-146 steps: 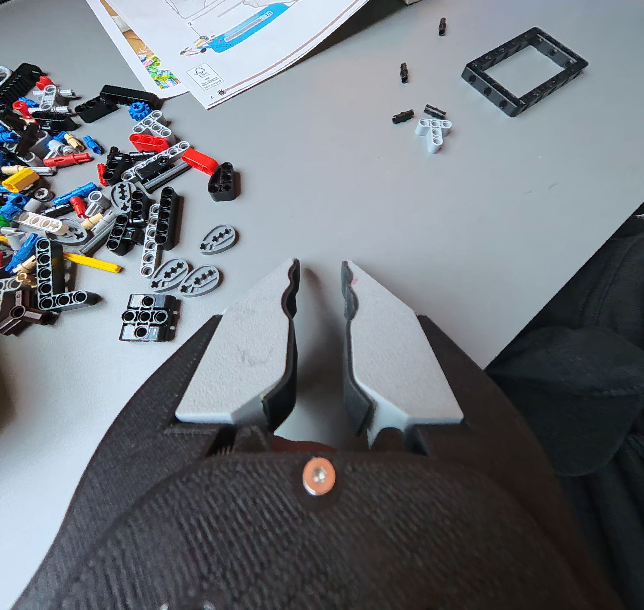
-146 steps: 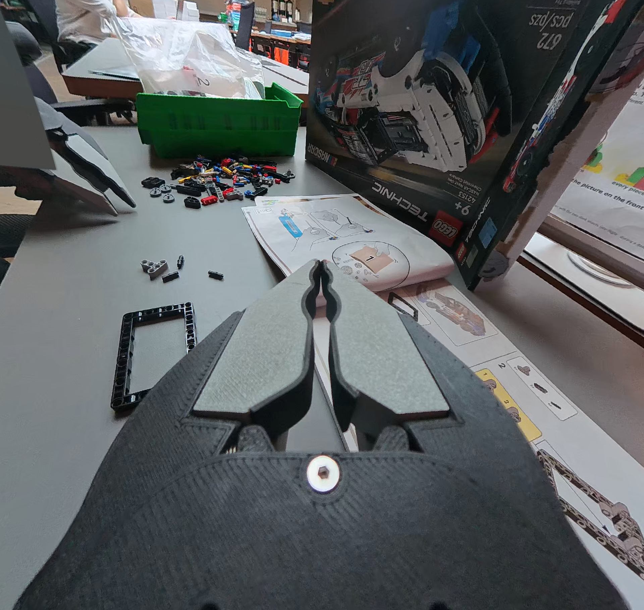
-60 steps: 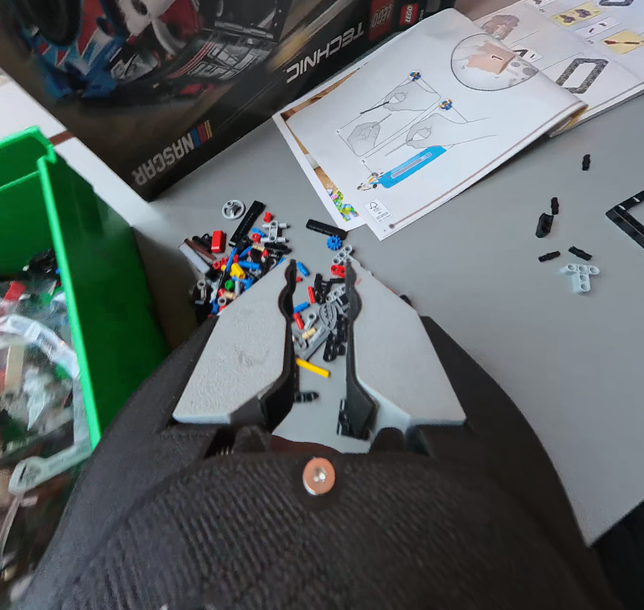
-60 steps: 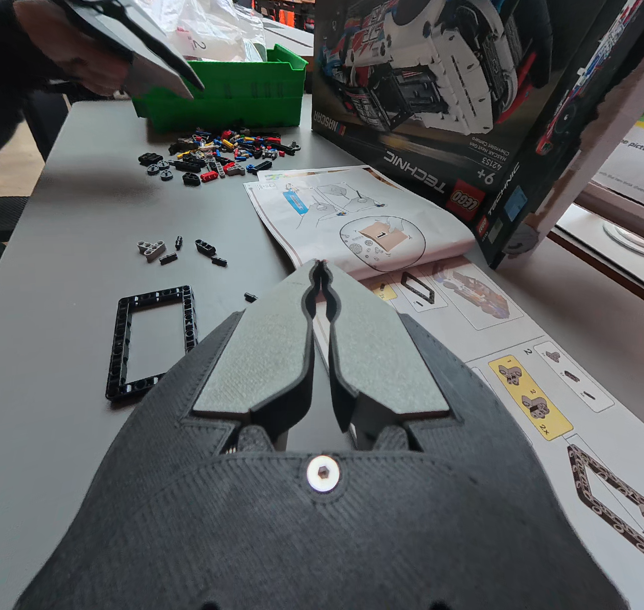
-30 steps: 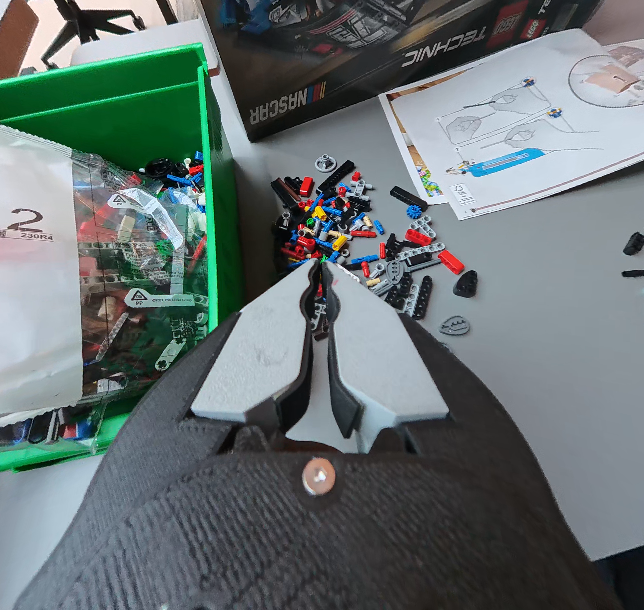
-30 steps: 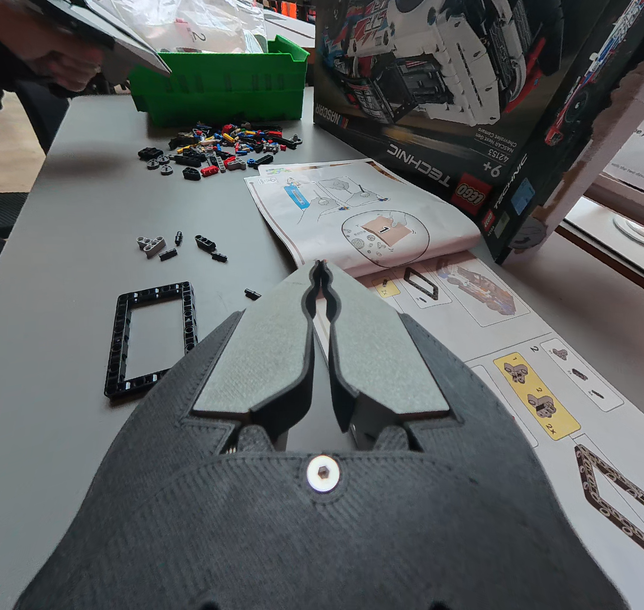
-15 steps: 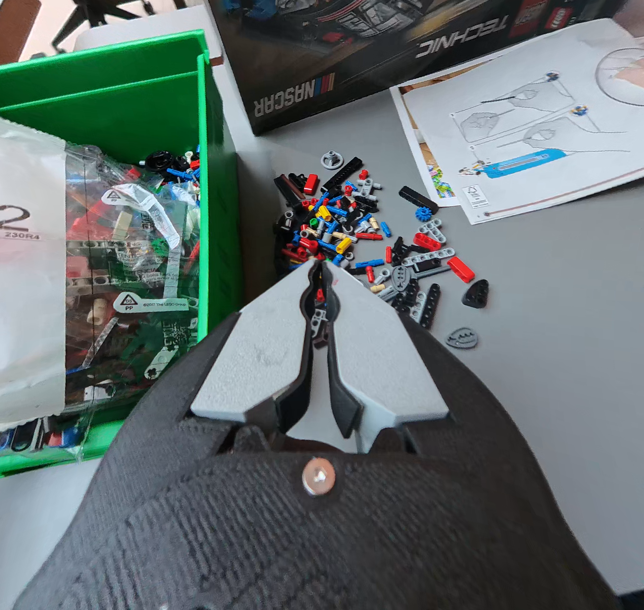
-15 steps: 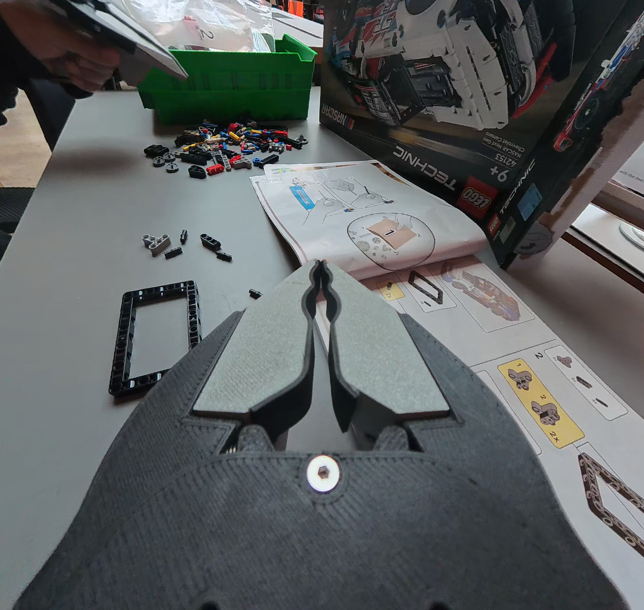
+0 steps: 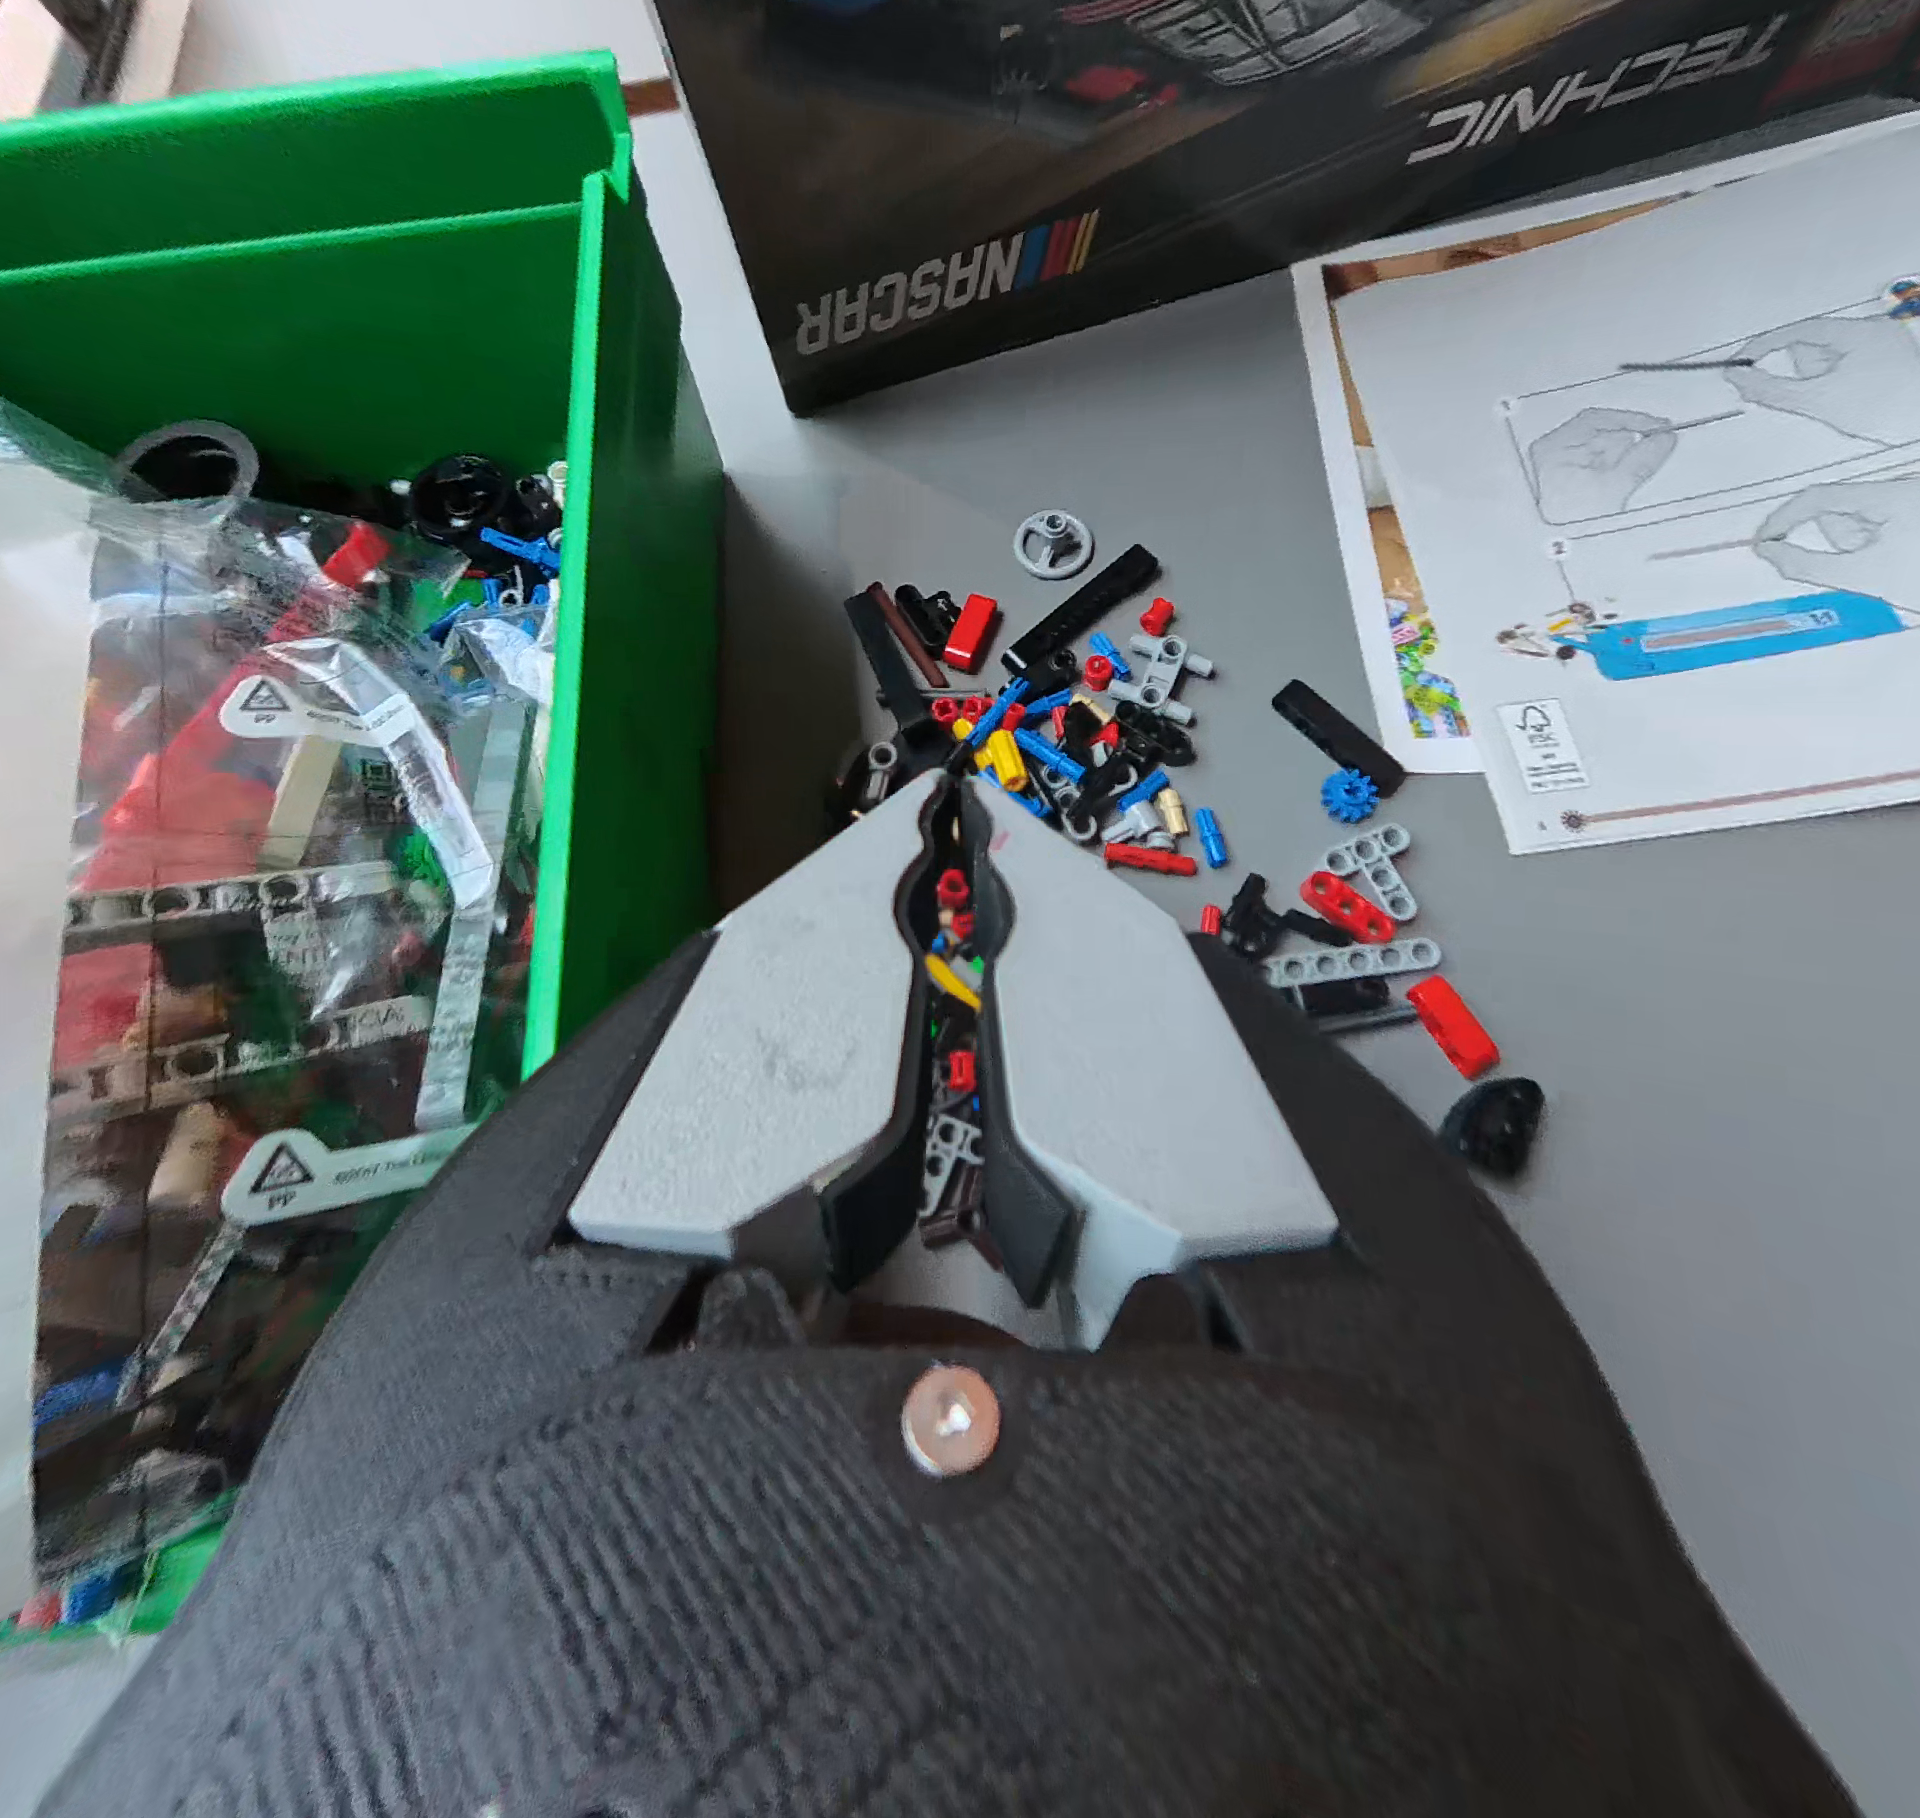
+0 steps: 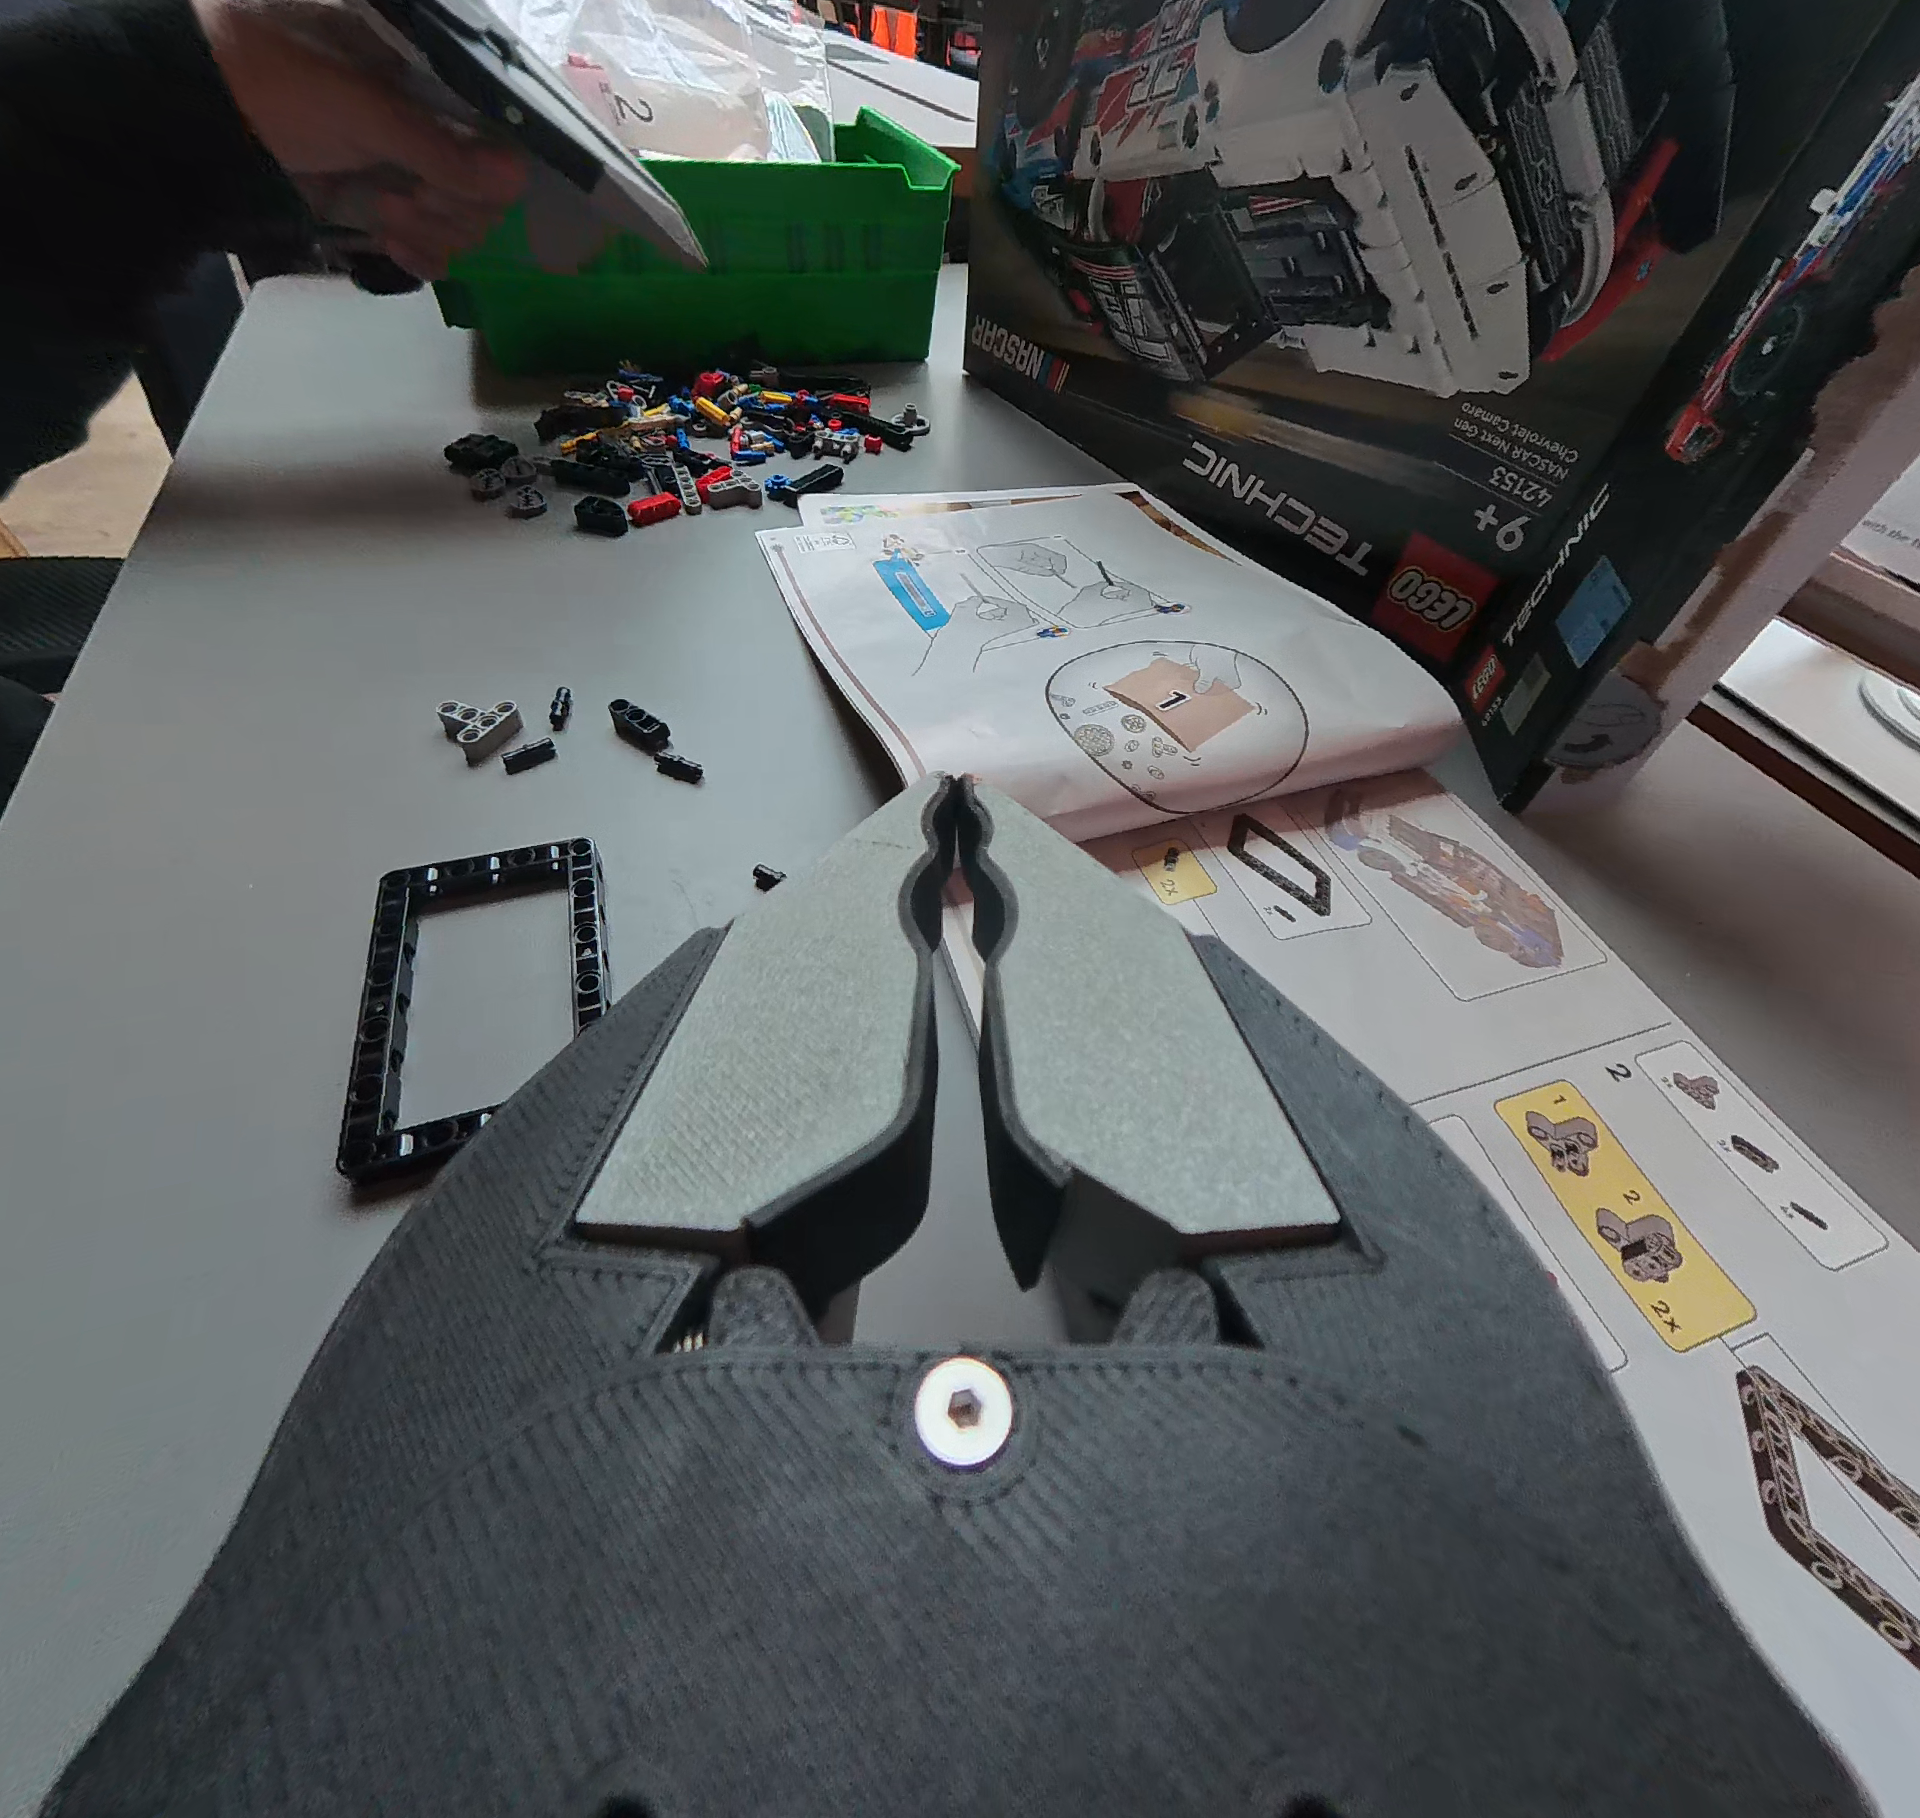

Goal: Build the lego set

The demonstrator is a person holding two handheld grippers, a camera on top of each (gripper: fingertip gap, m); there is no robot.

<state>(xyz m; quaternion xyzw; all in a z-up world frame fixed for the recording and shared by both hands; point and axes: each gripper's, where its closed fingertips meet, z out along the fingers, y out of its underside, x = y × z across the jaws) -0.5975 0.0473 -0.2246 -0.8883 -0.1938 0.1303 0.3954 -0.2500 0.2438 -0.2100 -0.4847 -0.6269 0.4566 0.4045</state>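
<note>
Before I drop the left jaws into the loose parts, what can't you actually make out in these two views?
- Left wrist view: the near part of the loose pile is hidden under the left gripper.
- Left wrist view: parts in the green bin are blurred behind clear bags.
- Right wrist view: the right gripper covers a corner of the black frame.
- Right wrist view: the left gripper's height above the pile is unclear.

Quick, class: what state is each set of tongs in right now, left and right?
Left tongs: closed, holding nothing, above the loose pieces.
Right tongs: closed, holding nothing, over the instruction booklet.
</note>
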